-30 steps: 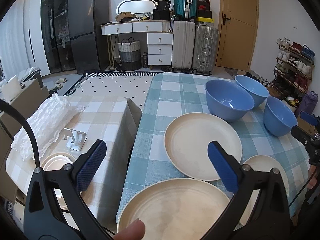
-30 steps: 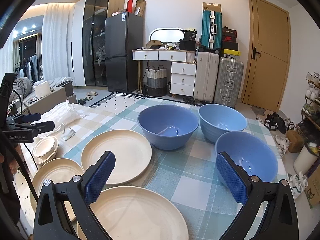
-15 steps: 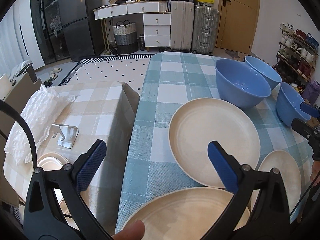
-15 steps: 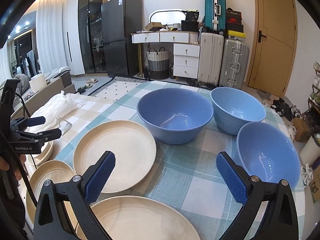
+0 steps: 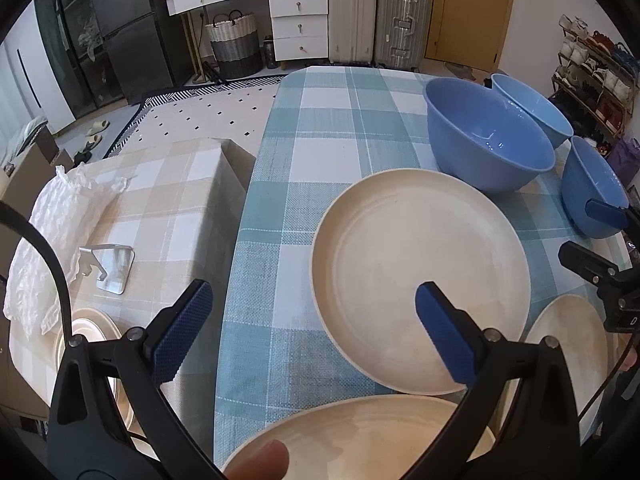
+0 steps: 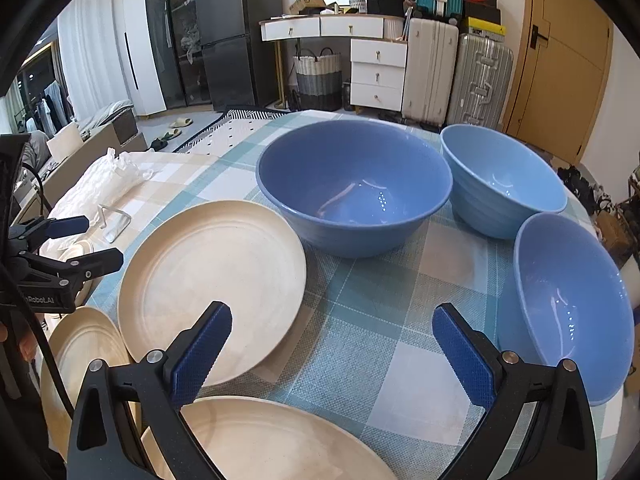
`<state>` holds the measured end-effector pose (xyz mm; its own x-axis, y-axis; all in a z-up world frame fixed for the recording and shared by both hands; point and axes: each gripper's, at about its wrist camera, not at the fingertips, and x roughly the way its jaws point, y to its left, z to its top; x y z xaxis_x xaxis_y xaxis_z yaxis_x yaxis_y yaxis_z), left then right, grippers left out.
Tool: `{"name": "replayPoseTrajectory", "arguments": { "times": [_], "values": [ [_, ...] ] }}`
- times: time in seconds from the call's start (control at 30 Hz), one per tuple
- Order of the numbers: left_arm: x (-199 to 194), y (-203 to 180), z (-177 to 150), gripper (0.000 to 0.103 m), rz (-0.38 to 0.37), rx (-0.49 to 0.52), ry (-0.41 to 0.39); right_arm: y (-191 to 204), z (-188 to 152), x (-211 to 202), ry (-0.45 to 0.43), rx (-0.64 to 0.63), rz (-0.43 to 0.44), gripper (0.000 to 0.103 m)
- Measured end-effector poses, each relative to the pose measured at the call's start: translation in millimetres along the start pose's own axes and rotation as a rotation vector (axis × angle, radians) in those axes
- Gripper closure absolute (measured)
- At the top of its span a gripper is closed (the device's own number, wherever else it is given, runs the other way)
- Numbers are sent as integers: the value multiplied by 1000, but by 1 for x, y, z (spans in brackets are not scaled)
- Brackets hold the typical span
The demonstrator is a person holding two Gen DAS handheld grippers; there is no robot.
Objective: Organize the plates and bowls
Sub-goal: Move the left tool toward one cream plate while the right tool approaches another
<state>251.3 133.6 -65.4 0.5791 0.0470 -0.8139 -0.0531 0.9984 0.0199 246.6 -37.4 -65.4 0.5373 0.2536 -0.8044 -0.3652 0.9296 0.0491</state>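
Note:
Three cream plates lie on the blue checked tablecloth (image 5: 320, 128): a middle plate (image 5: 420, 280) (image 6: 212, 284), a near plate (image 5: 360, 436) (image 6: 80, 360) and another plate (image 5: 568, 344) (image 6: 264, 440). Behind them stand three blue bowls: a large one (image 5: 488, 136) (image 6: 352, 184), a paler one (image 5: 532, 108) (image 6: 500, 176) and a third (image 5: 592, 188) (image 6: 572, 300). My left gripper (image 5: 312, 320) (image 6: 92, 240) is open above the near plate and the middle plate's edge, holding nothing. My right gripper (image 6: 332, 332) (image 5: 580, 228) is open over the cloth between plates and the third bowl.
A lower side table with a beige checked cloth (image 5: 160, 200) adjoins on the left, bearing bubble wrap (image 5: 60, 216), a metal stand (image 5: 108, 264) and small stacked dishes (image 5: 88, 328). A person's fingertip (image 5: 260, 460) shows at the bottom. Suitcases (image 6: 452, 68) and drawers stand behind.
Both grippers have moved forward and tilted down toward the table, so plates and bowls loom larger. Both stay open; nothing on the table has shifted.

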Motion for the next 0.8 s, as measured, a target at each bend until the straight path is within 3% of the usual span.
{"name": "replayPoseTrajectory", "arguments": {
  "times": [0.33, 0.57, 0.73, 0.8],
  "values": [
    [36, 11, 4, 2, 3, -45, 80, 5, 6, 24, 73, 0, 28, 1],
    [47, 3, 8, 2, -2, -22, 107, 4, 7, 38, 123, 22, 48, 5],
    [56, 1, 9, 3, -29, -35, 130, 4, 6, 46, 151, 26, 56, 10],
    [60, 1, 9, 5, -23, -34, 141, 5, 6, 51, 166, 34, 68, 18]
  ]
}}
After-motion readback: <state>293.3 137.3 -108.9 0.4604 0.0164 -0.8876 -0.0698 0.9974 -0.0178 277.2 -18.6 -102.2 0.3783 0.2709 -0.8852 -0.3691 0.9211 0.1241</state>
